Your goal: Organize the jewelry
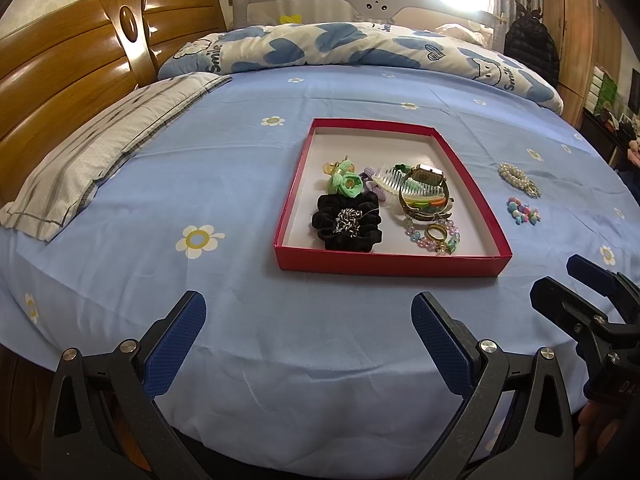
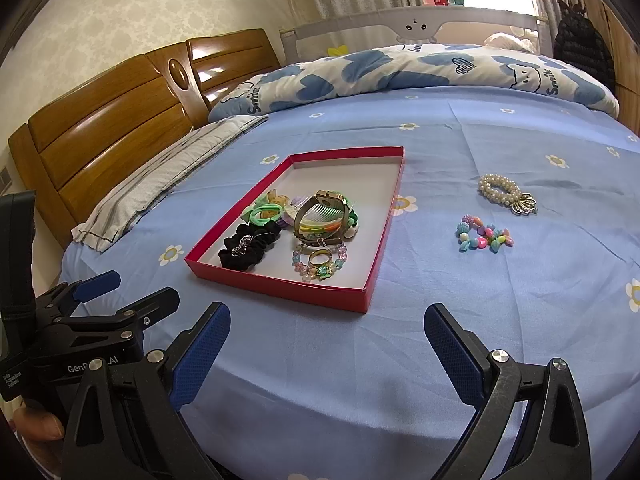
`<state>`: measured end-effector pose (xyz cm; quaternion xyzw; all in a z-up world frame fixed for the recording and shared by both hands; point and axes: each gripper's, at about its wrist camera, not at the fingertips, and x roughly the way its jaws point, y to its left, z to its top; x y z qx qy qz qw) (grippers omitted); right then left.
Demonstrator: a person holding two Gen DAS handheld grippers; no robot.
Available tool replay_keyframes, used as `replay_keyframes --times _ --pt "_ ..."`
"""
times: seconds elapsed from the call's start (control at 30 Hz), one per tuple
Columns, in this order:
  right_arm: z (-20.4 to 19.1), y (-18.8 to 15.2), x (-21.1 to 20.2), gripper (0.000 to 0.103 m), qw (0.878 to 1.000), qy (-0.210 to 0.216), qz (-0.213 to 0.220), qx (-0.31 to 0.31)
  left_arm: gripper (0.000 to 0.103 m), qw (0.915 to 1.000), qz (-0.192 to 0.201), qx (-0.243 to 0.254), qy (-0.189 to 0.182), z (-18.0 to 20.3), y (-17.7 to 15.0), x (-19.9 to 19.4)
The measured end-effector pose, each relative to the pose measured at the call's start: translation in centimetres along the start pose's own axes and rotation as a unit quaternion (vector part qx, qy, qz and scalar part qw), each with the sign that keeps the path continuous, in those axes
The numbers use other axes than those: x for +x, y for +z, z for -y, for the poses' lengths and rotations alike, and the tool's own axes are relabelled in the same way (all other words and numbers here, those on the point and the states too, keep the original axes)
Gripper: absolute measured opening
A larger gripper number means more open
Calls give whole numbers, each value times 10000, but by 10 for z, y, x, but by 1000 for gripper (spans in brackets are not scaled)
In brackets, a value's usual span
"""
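A red shallow box [image 1: 384, 265] [image 2: 280, 286] lies on the blue flowered bedsheet. In it are a black scrunchie [image 1: 347, 222] [image 2: 248, 246], green hair ties [image 1: 344, 182], a clear comb [image 1: 390, 180], a gold watch [image 1: 426, 190] [image 2: 320, 216], a gold ring [image 1: 437, 232] [image 2: 320, 257] and a pastel bead bracelet [image 1: 432, 236]. On the sheet right of the box lie a pearl bracelet [image 1: 518, 179] [image 2: 504, 192] and a colourful bead bracelet [image 1: 523, 211] [image 2: 484, 236]. My left gripper [image 1: 308, 312] is open and empty, near the bed's front edge. My right gripper [image 2: 326, 324] is open and empty, beside it.
A grey striped pillow [image 1: 100, 152] lies at the left by the wooden headboard [image 1: 72, 68]. A folded blue-and-white quilt [image 1: 360, 48] lies across the far side. A wooden wardrobe [image 1: 576, 28] stands at the right.
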<state>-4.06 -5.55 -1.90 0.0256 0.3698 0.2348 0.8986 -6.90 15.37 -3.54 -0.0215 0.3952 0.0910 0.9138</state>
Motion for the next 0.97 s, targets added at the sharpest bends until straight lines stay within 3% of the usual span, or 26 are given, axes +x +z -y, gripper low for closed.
replay_keyframes --times 0.97 --pt "10 3 10 99 9999 12 -114 123 103 9997 -162 124 -134 13 3 13"
